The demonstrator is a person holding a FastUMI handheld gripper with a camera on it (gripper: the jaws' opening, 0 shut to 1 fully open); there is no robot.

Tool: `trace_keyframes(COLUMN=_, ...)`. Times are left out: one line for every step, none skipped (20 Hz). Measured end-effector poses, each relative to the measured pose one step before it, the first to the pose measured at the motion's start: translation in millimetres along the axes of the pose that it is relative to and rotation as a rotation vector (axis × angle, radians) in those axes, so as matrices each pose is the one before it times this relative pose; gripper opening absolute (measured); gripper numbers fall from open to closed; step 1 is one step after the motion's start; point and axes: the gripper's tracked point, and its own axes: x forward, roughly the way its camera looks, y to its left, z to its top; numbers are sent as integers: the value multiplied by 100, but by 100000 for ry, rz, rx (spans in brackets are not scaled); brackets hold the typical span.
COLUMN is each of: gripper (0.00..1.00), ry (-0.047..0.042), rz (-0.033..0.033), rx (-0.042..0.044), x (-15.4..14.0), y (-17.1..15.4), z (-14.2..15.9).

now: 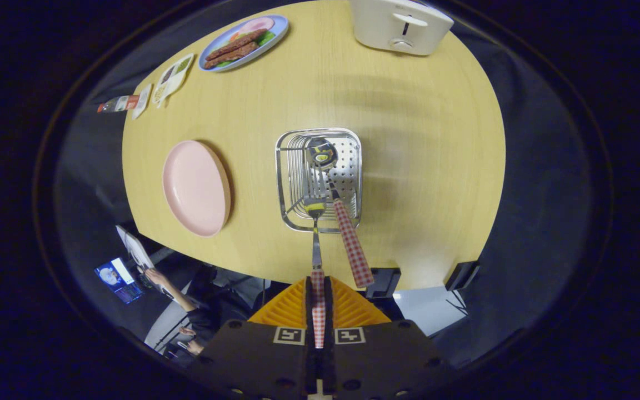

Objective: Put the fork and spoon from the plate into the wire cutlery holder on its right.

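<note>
The gripper (318,294) pinches the fork (316,233) above the holder (353,222) at 12 o'clock, beside the spoon (342,211); next, lower and release.

1. A cream plastic toaster (401,25) is sitting far beyond the fingers on the pale wooden table (425,166).
2. A blue oval plate of food (244,42) is lying far ahead, leftward, with small printed cards (171,79) resting nearby.

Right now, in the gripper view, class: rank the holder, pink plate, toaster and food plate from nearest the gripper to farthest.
1. Holder, just ahead of the gripper, which grips the fork.
2. Pink plate, left of the holder.
3. Toaster and food plate, both far across the table; too close to call.
</note>
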Motion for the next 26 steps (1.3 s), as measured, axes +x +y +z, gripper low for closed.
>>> trace_keyframes(gripper=5, ry=-602, rz=-462, rx=-542, x=-150, y=-118, z=284)
trace_keyframes(gripper=5, ry=-739, rz=-1033, rx=-1073, x=-88, y=-163, z=237)
trace_keyframes(gripper=5, ry=-1271, rz=-216, rx=-812, x=-168, y=-8, z=331)
trace_keyframes(gripper=5, ry=-1143, rz=144, rx=-690, x=-98, y=38, z=245)
trace_keyframes(gripper=5, ry=-946, rz=303, rx=-697, x=-190, y=202, z=214)
trace_keyframes(gripper=5, ry=-1042, rz=1032, rx=-453, x=78, y=256, z=247)
trace_keyframes(gripper=8, ry=156, rz=308, rx=-501, x=-13, y=75, z=10)
trace_keyframes(gripper=8, ry=853, rz=-294, rx=-90, x=101, y=46, z=-220)
trace_keyframes(gripper=8, ry=1133, rz=-176, rx=120, x=81, y=52, z=-73)
trace_keyframes(gripper=8, ry=-248, rz=665, rx=331, x=-13, y=178, z=232)
trace_keyframes(gripper=9, ry=-865, rz=391, rx=60, x=21, y=180, z=266)
trace_keyframes(gripper=8, ry=-1486, rz=-9, rx=-423, x=-80, y=89, z=233)
trace_keyframes(gripper=8, ry=-2506, rz=-19, rx=-1213, x=-231, y=170, z=423)
trace_keyframes(gripper=9, ry=-1927, rz=331, rx=-860, x=-295, y=146, z=219)
trace_keyframes(gripper=10, ry=-1419, rz=-588, rx=-544, x=-86, y=86, z=169)
trace_keyframes(gripper=11, ry=-1240, rz=519, rx=125, x=-252, y=152, z=119)
trace_keyframes(gripper=10, ry=-1097, rz=1471, rx=879, x=-45, y=235, z=139)
trace_keyframes(gripper=10, ry=-700, rz=1340, rx=730, x=-96, y=279, z=-38)
trace_keyframes(gripper=18, ry=-682, rz=1671, rx=533, x=-2, y=292, z=-9)
trace_keyframes(gripper=18, ry=-804, rz=1608, rx=223, x=56, y=331, z=-151)
trace_keyframes(gripper=20, ry=-740, rz=1665, rx=99, x=-161, y=413, z=-123)
trace_keyframes(gripper=25, ry=-1540, rz=1639, rx=262, x=-156, y=333, z=-100)
trace_keyframes(gripper=26, ry=-1835, rz=1271, rx=213, x=-204, y=273, z=17)
trace_keyframes(gripper=28, ry=-2300, rz=824, rx=28, x=-197, y=225, z=3)
trace_keyframes(gripper=35, ry=-2495, rz=822, rx=-195, x=-194, y=258, z=-17)
trace_keyframes(gripper=35, ry=-2743, rz=471, rx=-103, x=-246, y=161, z=21)
